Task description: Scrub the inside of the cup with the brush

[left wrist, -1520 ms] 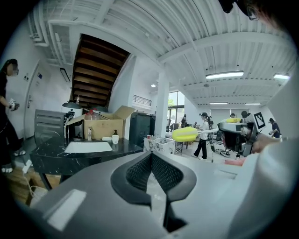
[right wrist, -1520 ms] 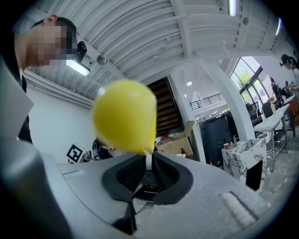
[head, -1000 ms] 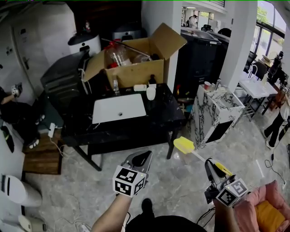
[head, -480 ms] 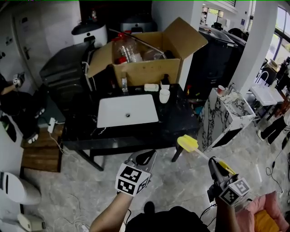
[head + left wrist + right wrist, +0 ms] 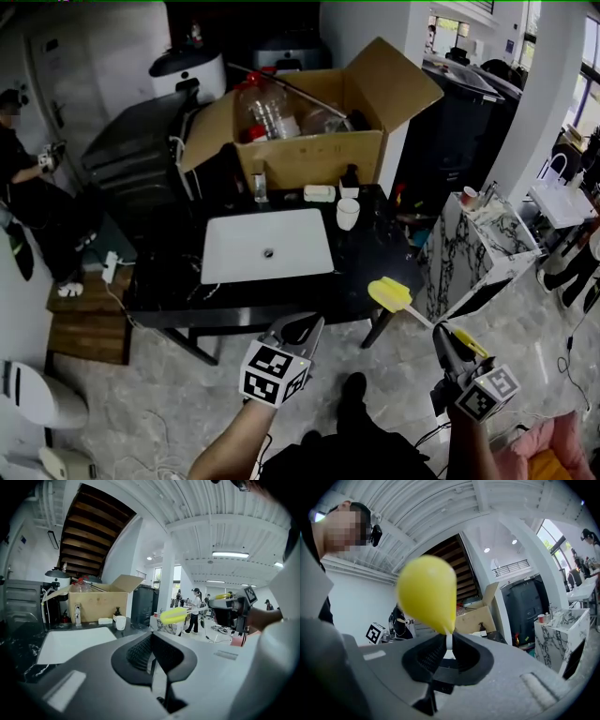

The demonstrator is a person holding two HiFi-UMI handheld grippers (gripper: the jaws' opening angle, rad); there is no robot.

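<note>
One brush (image 5: 389, 293) sits clamped in the right hand-held gripper (image 5: 442, 337).

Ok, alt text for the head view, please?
The right gripper holds a yellow-headed brush, pointing toward a black counter where a white cup stands beside a white sink. The left gripper is shut and empty.
</note>
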